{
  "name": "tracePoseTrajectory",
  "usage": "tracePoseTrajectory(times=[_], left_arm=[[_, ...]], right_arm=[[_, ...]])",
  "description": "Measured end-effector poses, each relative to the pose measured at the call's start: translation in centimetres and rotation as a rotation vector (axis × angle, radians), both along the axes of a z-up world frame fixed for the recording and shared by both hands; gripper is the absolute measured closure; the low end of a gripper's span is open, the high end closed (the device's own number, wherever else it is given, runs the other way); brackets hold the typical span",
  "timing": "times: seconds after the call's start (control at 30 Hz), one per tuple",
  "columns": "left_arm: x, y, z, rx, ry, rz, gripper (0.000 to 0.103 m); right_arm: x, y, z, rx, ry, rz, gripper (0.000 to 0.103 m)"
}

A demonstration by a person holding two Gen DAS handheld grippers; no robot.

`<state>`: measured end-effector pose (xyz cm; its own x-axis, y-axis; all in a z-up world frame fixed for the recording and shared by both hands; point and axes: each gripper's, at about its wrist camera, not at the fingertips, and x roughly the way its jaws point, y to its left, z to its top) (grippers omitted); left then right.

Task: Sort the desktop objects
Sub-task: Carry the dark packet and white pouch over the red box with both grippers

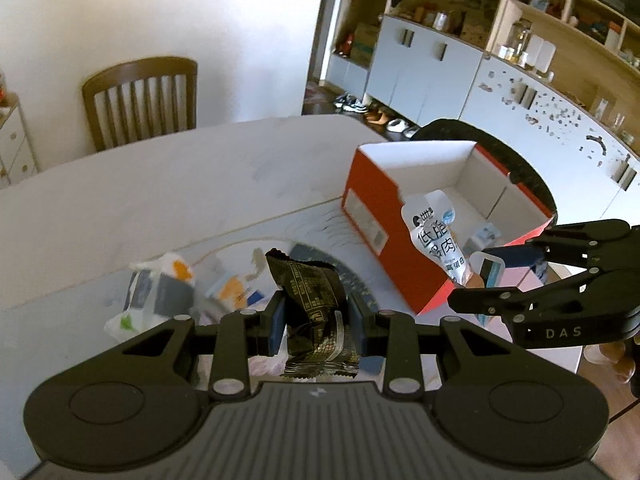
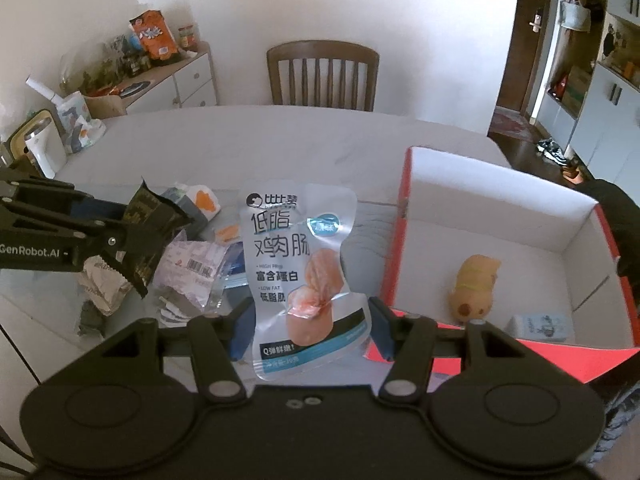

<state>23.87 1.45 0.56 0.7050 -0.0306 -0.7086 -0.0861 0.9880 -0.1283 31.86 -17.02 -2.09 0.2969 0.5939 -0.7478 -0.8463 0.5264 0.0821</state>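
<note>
My left gripper (image 1: pixel 318 320) is shut on a black crinkled snack packet (image 1: pixel 314 304), held upright above the white table (image 1: pixel 160 184). The right wrist view shows that same left gripper (image 2: pixel 128 236) and black packet (image 2: pixel 150 216) at the left. My right gripper (image 2: pixel 310 328) is shut on a clear-and-white sausage pouch (image 2: pixel 300 256), lifted beside the red box (image 2: pixel 394 256). In the left wrist view the right gripper (image 1: pixel 480 276) holds the pouch (image 1: pixel 434 232) at the near wall of the red box (image 1: pixel 380 220). A yellowish bun packet (image 2: pixel 476 284) and a small pale-blue packet (image 2: pixel 540 326) lie in the box.
A heap of loose snack packets (image 2: pixel 192 268) lies on the table under the left gripper, also as packets (image 1: pixel 160 292) in the left view. A wooden chair (image 2: pixel 322 76) stands at the far edge. A cluttered sideboard (image 2: pixel 160 76) is at far left, white cabinets (image 1: pixel 424 68) at right.
</note>
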Motion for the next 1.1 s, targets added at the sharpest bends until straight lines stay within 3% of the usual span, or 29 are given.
tracePoseTrajectory(times=[0.57,1.1], left_arm=[[5.7,-5.4,1.9,0.019,-0.039,-0.11,0.071],[12.2,-12.1,1.0,0.045,-0.01,-0.208,0.071]], right_arm=[[4.6,-4.9,1.1,-0.008,-0.029,-0.082,0.045],[11.0,-9.1,0.4,-0.024,-0.02,-0.124,0.045]])
